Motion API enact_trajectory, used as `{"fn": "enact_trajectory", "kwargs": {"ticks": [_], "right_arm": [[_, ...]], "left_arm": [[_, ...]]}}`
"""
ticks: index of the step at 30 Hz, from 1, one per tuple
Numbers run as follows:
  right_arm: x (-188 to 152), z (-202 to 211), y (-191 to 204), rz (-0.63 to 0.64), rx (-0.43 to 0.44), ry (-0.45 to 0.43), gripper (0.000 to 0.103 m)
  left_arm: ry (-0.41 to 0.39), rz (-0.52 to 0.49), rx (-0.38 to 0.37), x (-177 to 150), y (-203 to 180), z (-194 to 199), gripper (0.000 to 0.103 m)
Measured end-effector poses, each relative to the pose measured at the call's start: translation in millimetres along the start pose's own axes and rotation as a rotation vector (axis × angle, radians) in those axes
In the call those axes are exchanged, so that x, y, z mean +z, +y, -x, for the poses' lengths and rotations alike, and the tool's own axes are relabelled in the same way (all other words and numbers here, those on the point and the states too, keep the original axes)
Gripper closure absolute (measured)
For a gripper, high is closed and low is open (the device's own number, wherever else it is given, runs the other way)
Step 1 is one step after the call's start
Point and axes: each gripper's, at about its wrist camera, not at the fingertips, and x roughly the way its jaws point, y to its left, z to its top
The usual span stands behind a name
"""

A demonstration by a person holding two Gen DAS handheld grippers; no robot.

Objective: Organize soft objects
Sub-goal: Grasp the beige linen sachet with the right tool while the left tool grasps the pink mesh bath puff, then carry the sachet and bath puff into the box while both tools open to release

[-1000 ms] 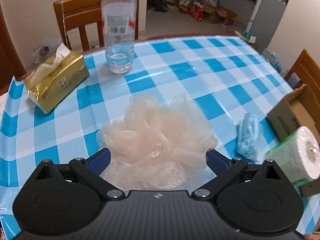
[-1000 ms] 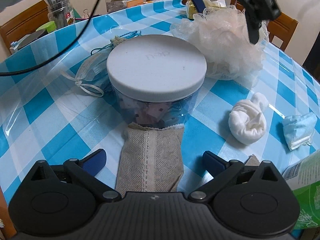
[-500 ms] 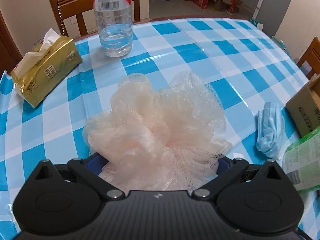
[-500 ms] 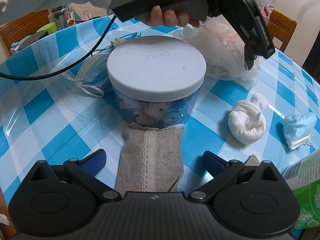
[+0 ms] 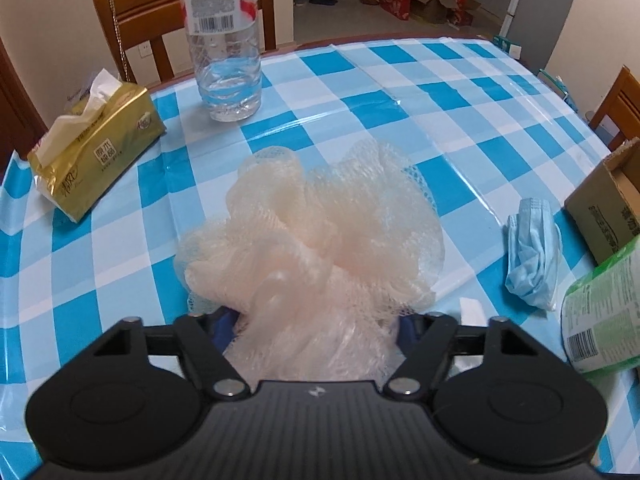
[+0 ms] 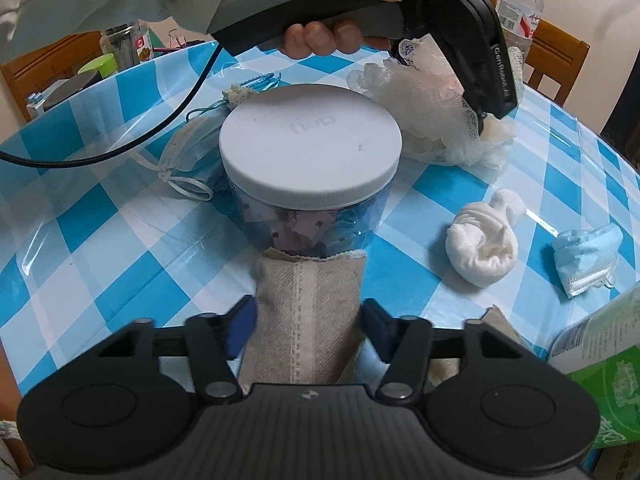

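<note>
Loofah (image 5: 312,248) mesh is clenched by the left tool (image 5: 312,320); the pouch (image 6: 308,320) is pinched by the right tool (image 6: 308,320). Either could be snagged or dropped on the worktop (image 5: 460,92).

Left wrist view: rides behind left gripper (image 5: 314,320), looks forward and down across table (image 5: 460,128) toward bottle (image 5: 224,40), close on loofah (image 5: 312,236).
Right wrist view: behind right gripper (image 6: 308,320), faces jar (image 6: 310,160), near.
Shared by the 2 views: loofah (image 6: 432,124), bottle (image 6: 520,4), mask (image 5: 532,252) (image 6: 586,260), table (image 6: 80,220).
</note>
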Motion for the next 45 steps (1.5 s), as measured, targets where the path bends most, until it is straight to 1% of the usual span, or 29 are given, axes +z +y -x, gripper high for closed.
{"fn": "enact_trajectory", "kwargs": {"ticks": [1, 2, 5, 8, 12, 24, 34, 39, 41, 45], "right_arm": [[0.0, 0.6, 0.0, -0.001, 0.002, 0.0, 0.05], [0.4, 1.6, 0.2, -0.003, 0.0, 0.001, 0.051], [1.7, 3.8, 1.0, -0.003, 0.001, -0.001, 0.059], [2.2, 6.5, -0.9, -0.009, 0.002, 0.0, 0.062], [1.4, 10.7, -1.6, -0.011, -0.003, -0.002, 0.067], [1.6, 35.5, -2.9, -0.032, -0.014, -0.019, 0.067], [-3.0, 75.9, 2.8, -0.042, -0.039, -0.048, 0.067], [-11.7, 104.5, 2.6, -0.078, -0.051, -0.051, 0.067], [-16.2, 116.3, 2.2, -0.085, -0.072, -0.05, 0.067], [-30.0, 145.1, -4.2, -0.113, -0.13, -0.045, 0.067]], "left_arm": [[-0.005, -0.003, 0.001, -0.4, -0.5, 1.5, 0.038], [-0.008, -0.005, 0.001, -0.9, -0.7, 3.0, 0.041], [-0.02, -0.009, -0.002, -2.0, -0.9, 8.6, 0.045], [-0.028, -0.015, -0.003, -2.0, -0.9, 14.9, 0.049], [-0.046, -0.023, -0.006, -1.8, -1.2, 26.1, 0.05], [-0.099, -0.034, -0.003, -0.7, -3.4, 75.7, 0.05], [-0.132, -0.064, -0.014, -14.9, -12.5, 134.3, 0.05], [-0.128, -0.12, -0.037, -28.8, -27.5, 163.0, 0.05], [-0.12, -0.15, -0.048, -35.2, -35.1, 170.3, 0.05], [-0.104, -0.202, -0.099, -49.4, -55.3, 183.3, 0.05]]}}
